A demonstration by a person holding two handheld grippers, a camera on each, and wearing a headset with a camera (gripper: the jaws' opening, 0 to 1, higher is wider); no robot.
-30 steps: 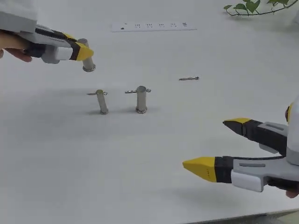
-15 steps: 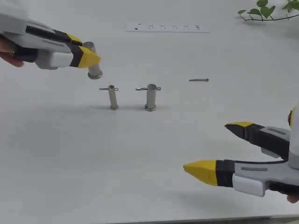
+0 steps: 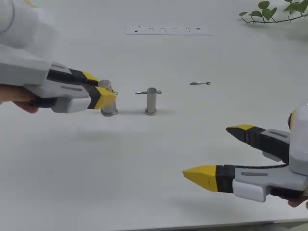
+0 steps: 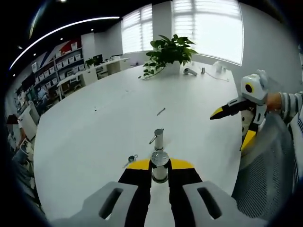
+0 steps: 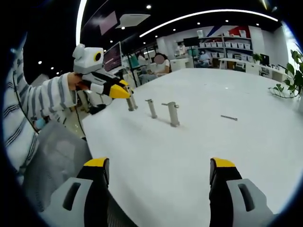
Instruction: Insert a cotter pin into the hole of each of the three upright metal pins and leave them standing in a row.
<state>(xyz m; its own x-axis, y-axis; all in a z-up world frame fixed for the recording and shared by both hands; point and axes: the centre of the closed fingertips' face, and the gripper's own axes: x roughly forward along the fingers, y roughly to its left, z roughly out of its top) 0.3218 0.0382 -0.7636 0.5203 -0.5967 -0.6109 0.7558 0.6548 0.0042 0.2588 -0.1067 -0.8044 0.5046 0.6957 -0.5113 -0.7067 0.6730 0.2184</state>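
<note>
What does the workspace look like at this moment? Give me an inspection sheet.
Surface: white table, plain top.
Job's things: end pin and middle pin stand upright, each with a cotter pin through it. The third pin is upright between the left fingers, with no cotter pin seen in it. A loose cotter pin lies flat past the end pin.
Clutter: power strip at the far side.
Grippers: left gripper is shut on the third pin, beside the middle pin. Right gripper is open, holds nothing and is clear of the row.
Cables: nothing seen on the table.
Surroundings: plant at the far corner; open office with shelves, desks and windows.
</note>
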